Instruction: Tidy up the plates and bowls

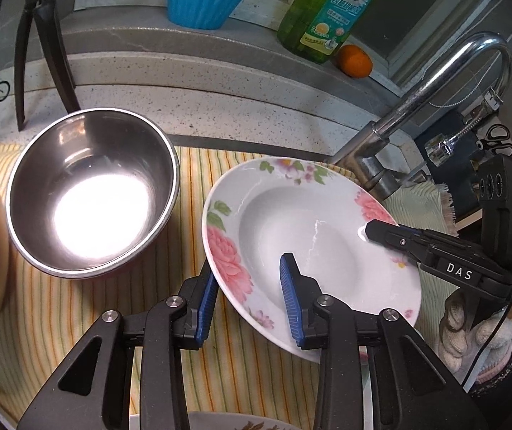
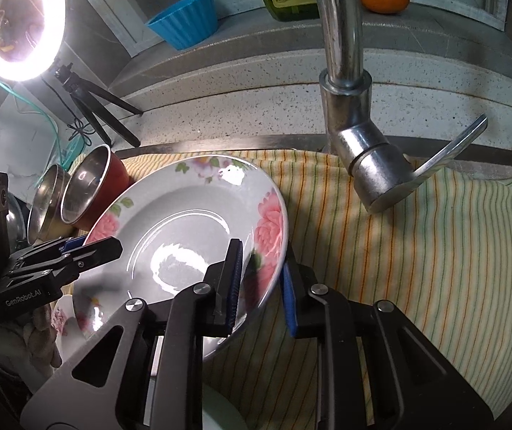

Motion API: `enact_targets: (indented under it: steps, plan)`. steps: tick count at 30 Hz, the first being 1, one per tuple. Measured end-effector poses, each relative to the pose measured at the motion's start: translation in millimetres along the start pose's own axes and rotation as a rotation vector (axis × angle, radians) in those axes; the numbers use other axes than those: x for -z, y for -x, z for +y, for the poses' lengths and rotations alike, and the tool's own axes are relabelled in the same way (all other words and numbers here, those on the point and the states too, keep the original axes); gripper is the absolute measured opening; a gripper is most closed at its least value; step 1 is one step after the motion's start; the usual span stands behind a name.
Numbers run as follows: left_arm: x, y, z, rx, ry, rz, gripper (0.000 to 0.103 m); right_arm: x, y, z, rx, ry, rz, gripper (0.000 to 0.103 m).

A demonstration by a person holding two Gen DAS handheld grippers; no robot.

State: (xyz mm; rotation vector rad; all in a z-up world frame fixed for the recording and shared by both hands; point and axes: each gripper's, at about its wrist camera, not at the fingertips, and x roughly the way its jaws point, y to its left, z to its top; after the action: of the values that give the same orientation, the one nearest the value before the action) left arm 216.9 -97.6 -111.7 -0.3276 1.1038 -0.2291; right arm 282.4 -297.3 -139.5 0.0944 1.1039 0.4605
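plate: I'm holding the floral plate (image 1: pixel 313 236) tilted above the striped cloth (image 1: pixel 112 322), between both claws
left gripper (image 1: pixel 252 297): I'm clamping the plate's near-left rim
right gripper (image 2: pixel 261 283): I'm pinching the opposite rim, jaws narrow
steel bowl (image 1: pixel 92 193): sitting left of the plate, apart
faucet (image 2: pixel 345 82): standing behind

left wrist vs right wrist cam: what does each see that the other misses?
Left wrist only: the steel bowl seen from above on the striped cloth, and the whole right gripper clamped on the plate's far rim.

Right wrist only: the ring light, the faucet lever, and a red-sided bowl tipped beside another.

Both: the floral plate held by both grippers, left gripper on its near rim, plus blue cup, orange, soap bottle.
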Motion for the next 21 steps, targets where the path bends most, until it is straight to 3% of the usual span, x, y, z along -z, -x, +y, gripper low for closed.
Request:
enact_targets:
  steps: [10,21]
  plan:
    - [3,20,-2,0.018,-0.020,-0.024,0.031,7,31,16,-0.006,0.007,-0.056,0.021]
    - [16,62,6,0.027,-0.041,-0.079,0.031,32,65,64,-0.029,0.038,-0.113,0.021]
